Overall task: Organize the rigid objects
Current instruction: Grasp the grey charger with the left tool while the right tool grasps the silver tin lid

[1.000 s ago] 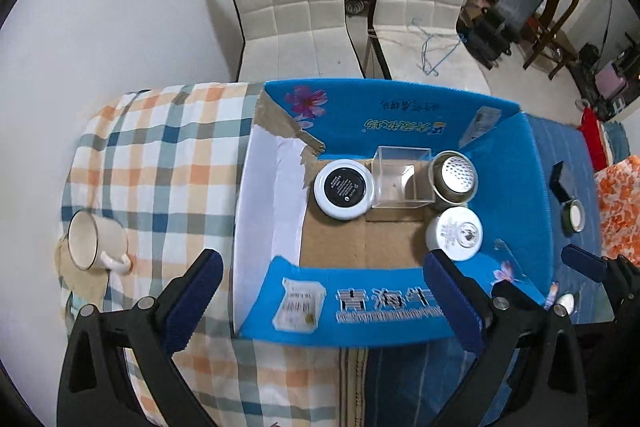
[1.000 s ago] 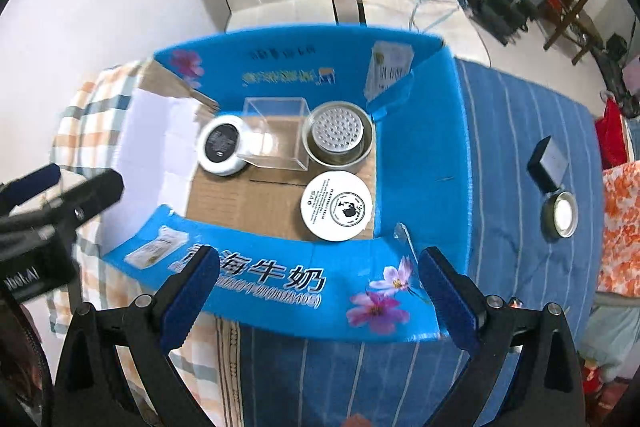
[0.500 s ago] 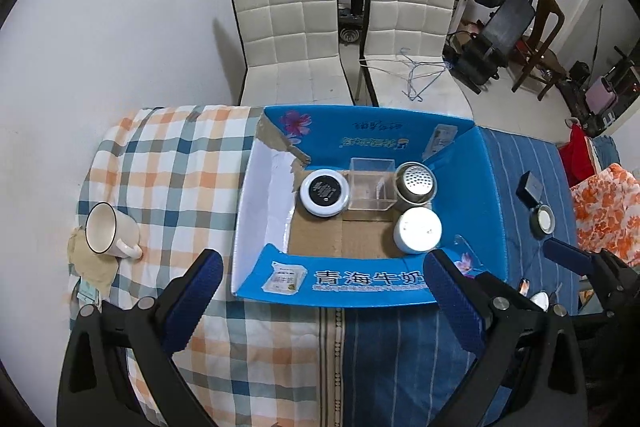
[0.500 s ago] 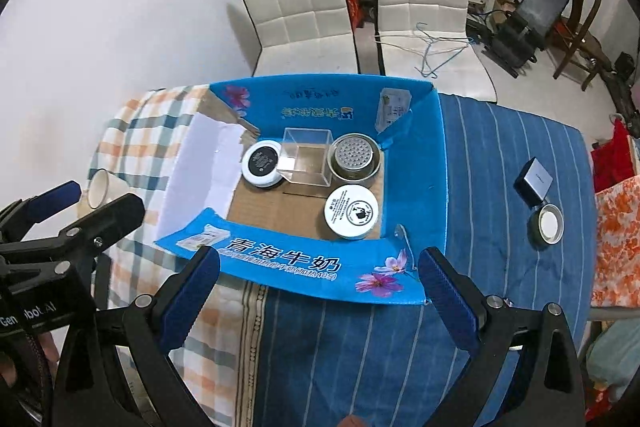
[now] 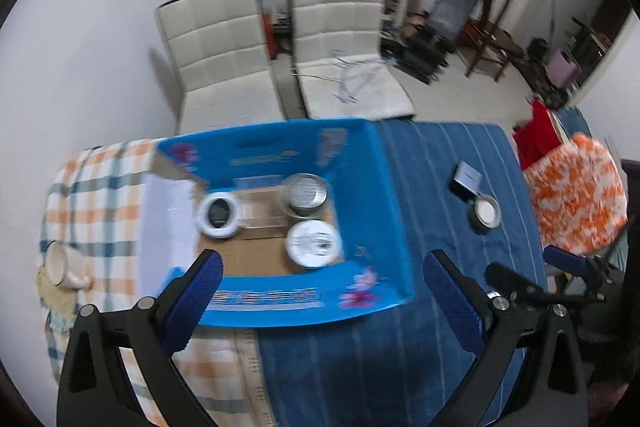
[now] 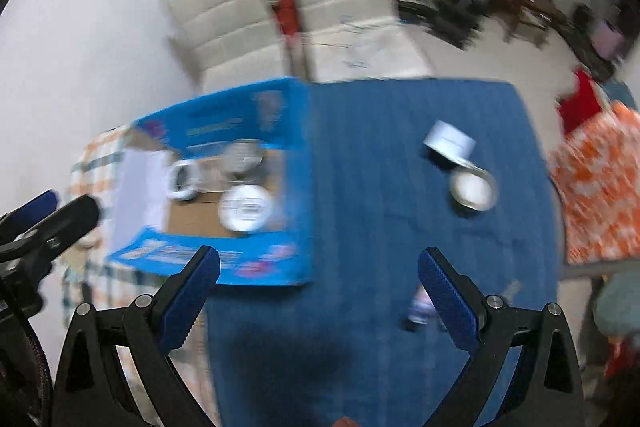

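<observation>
1. Two white padded chairs (image 5: 280, 47) stand against a pale wall behind the worktop (image 5: 432, 163), with gym gear beyond them.
2. Left hand-held gripper (image 5: 322, 303): held above the near edge, its blue-padded jaws spread wide with nothing between them.
3. Right hand-held gripper (image 6: 318, 301): same pose over the blue striped cloth (image 6: 380, 227), jaws wide apart and empty (its view is badly blurred).
4. Blue cardboard box (image 5: 360, 187): open-topped, it holds a black-centred white jar (image 5: 220, 215), a clear plastic case (image 5: 260, 203), a metal perforated tin (image 5: 306, 193) and a white printed lid (image 5: 314, 243).
5. Outside the box, on the striped cloth: a small dark box (image 5: 466, 179) touching a round metal tin (image 5: 486, 213).
6. Far left, on the checked cloth (image 5: 96, 195): a white mug (image 5: 60, 265).
</observation>
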`<action>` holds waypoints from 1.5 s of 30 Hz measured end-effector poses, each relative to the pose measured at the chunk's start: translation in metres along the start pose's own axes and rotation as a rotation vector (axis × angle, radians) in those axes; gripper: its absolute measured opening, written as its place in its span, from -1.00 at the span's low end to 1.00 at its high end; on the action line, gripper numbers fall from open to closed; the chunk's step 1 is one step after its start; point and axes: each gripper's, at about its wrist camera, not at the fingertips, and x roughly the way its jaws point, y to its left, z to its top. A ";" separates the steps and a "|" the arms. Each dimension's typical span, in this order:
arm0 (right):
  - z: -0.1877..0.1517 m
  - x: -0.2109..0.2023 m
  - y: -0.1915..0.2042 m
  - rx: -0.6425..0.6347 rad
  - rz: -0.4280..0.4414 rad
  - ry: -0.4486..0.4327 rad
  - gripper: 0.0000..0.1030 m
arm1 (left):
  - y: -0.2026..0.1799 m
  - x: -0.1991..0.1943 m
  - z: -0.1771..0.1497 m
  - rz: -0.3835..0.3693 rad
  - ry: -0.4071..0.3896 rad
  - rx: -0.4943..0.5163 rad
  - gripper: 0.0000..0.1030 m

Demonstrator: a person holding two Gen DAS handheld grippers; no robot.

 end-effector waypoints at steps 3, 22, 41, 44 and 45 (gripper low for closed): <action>-0.018 0.023 -0.066 0.112 -0.052 0.063 0.97 | -0.041 0.029 -0.007 -0.020 0.043 0.058 1.00; 0.038 0.197 -0.194 0.273 0.002 0.249 0.96 | -0.156 0.179 0.057 0.123 0.170 0.132 1.00; 0.035 0.194 -0.278 0.246 -0.091 0.299 0.33 | -0.247 0.277 0.101 -0.003 0.302 0.312 0.99; 0.037 0.195 -0.285 0.263 -0.086 0.302 0.33 | -0.266 0.301 0.099 0.006 0.370 0.394 0.98; 0.041 0.198 -0.296 0.266 -0.085 0.305 0.32 | -0.271 0.309 0.097 0.008 0.397 0.414 0.87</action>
